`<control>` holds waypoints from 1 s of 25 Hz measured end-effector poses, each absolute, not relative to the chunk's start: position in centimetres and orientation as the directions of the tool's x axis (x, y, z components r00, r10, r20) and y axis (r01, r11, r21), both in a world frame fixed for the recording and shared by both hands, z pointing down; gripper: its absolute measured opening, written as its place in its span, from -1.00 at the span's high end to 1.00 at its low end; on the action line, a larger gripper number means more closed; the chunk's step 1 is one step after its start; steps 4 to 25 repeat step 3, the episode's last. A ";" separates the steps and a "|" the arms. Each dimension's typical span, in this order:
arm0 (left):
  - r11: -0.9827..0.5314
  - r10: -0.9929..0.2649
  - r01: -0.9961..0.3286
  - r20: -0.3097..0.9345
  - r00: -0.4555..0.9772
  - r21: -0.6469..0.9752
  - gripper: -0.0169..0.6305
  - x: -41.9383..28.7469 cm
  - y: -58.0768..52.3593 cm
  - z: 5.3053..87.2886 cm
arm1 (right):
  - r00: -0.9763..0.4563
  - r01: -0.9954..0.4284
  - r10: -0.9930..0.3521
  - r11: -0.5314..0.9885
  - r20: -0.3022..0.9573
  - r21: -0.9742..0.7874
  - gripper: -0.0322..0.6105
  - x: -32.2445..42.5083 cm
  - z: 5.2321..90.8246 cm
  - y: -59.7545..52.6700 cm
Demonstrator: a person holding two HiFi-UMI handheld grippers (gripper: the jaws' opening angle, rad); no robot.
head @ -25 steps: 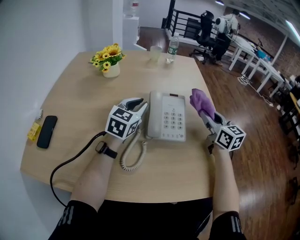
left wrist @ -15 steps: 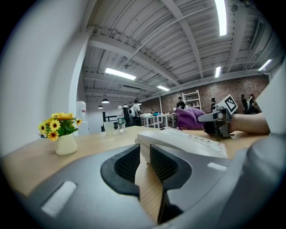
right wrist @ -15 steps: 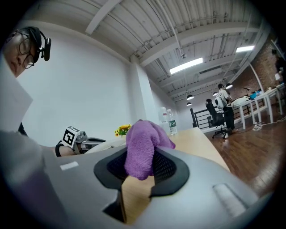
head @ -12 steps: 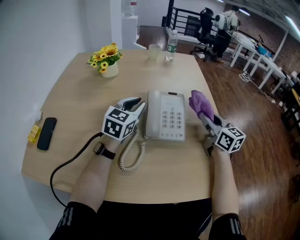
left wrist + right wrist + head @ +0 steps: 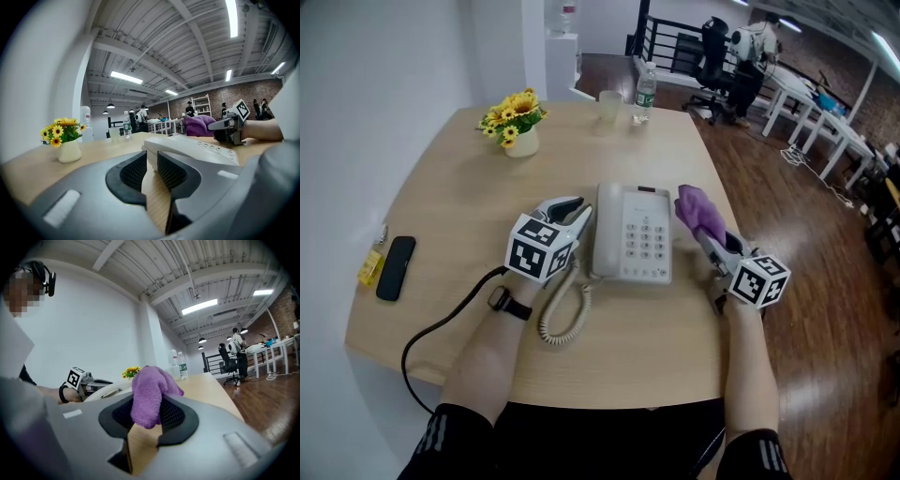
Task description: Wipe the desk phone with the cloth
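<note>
Purple fleecy cloth (image 5: 701,212) is pinched in my right gripper (image 5: 705,236) just right of the cream plastic desk phone (image 5: 633,244) on the pale wooden surface (image 5: 459,216), so I'd drag it lightly across the keys while my narrowly parted, empty left gripper (image 5: 572,214) braces its left side.

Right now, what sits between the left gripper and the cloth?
Only the desk phone, handset side toward the left gripper, keypad side toward the purple cloth clamped in the right gripper. The head view shows it.

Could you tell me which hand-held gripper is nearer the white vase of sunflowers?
Left. The left hand-held gripper is on the white vase side of the cream desk phone; the right hand-held gripper opposite.
</note>
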State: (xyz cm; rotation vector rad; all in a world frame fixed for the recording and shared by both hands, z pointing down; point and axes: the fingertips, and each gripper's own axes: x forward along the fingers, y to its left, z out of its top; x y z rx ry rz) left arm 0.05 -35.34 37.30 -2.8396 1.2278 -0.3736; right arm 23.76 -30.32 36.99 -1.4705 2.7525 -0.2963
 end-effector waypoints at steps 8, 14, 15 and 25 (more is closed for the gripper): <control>-0.692 -0.718 -0.713 0.210 0.663 -0.115 0.75 0.1 -35.3 37.4 | -0.562 -0.818 -0.824 0.542 0.067 -0.192 0.54 24.0 36.9 -30.3; -0.692 -0.718 -0.713 0.210 0.663 -0.115 0.75 0.1 -35.3 37.4 | -0.562 -0.818 -0.824 0.542 0.067 -0.192 0.54 24.0 36.9 -30.3; -0.692 -0.718 -0.713 0.210 0.663 -0.115 0.75 0.1 -35.3 37.4 | -0.562 -0.818 -0.824 0.542 0.067 -0.192 0.54 24.0 36.9 -30.3; -0.692 -0.718 -0.713 0.210 0.663 -0.115 0.75 0.1 -35.3 37.4 | -0.562 -0.818 -0.824 0.542 0.067 -0.192 0.54 24.0 36.9 -30.3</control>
